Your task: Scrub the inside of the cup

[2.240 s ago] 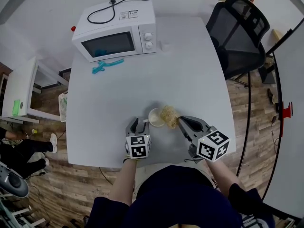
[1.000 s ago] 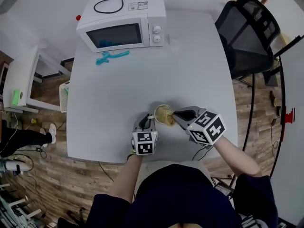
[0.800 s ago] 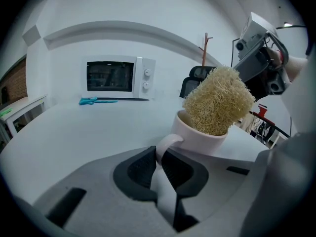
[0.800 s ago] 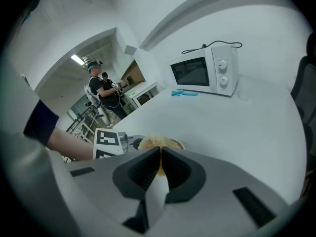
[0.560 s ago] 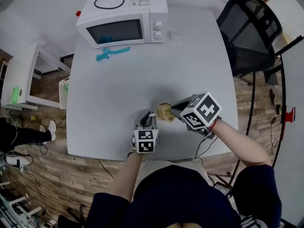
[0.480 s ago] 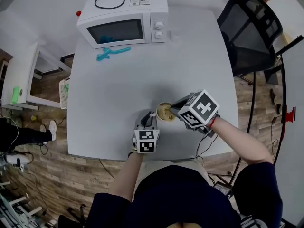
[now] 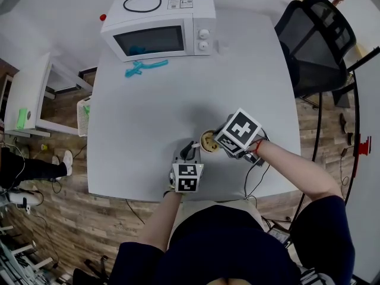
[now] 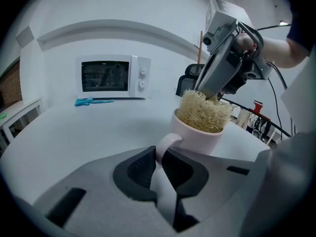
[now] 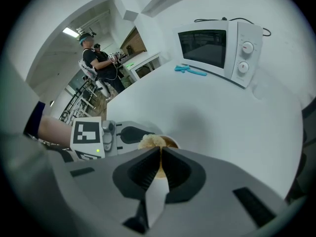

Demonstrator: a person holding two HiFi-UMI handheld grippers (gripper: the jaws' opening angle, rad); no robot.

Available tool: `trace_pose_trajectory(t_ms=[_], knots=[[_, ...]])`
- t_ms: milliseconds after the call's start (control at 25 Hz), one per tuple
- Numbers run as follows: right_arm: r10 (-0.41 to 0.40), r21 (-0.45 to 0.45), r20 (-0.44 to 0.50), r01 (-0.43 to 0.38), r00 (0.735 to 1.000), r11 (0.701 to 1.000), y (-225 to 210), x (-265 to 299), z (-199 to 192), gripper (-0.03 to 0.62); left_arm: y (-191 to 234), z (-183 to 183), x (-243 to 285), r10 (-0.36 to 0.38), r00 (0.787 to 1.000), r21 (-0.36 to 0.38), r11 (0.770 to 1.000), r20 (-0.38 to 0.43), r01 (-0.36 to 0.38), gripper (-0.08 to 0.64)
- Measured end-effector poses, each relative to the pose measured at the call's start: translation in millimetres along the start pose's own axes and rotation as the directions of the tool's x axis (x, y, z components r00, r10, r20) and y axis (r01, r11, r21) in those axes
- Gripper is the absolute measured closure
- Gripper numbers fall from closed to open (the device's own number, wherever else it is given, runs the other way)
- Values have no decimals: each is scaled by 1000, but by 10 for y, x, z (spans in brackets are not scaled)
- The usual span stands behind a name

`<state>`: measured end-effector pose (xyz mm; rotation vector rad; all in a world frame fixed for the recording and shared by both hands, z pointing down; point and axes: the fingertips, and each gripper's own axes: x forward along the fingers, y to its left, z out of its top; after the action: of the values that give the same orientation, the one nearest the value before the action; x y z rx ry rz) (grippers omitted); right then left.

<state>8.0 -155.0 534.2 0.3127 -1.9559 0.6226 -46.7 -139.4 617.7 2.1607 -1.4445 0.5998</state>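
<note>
At the front of the white counter [image 7: 148, 129], the left tongs [image 8: 159, 158] are clamped on the handle [image 8: 167, 143] of a pale pink cup [image 8: 197, 138] that stands upright. To the right, the right tongs [image 9: 159, 154] point steeply down, pinched tight on a straw-coloured fibre scrubber [image 8: 203, 111] that fills the cup's mouth.
</note>
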Motion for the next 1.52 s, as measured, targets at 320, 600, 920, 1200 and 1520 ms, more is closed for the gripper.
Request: trace_pose_trajectory(t_ms=[320,600,920,1200,1520], knots=[[5,1,-50,-5,999,1000,-85,178,-50,558,-5,-18,11,-6,1000,-12,1000,-8,6,514],[11,-2,-70,-11,997,1000,-121,272,-76,558,-2,-3,11,-2,1000,-13,1000,-2,2,514],[-4,-39,-78,1,997,999,-94,308,-71,558,1,-9,15,0,1000,-12,1000,-4,0,514],[-7,-58,-81,2,997,998,-78,309,-76,558,-13,-6,5,-6,1000,-9,1000,-7,6,514],[23,-199,-65,-35,998,979,-36,279,-74,558,-13,0,19,-10,1000,-6,1000,-8,10,514]])
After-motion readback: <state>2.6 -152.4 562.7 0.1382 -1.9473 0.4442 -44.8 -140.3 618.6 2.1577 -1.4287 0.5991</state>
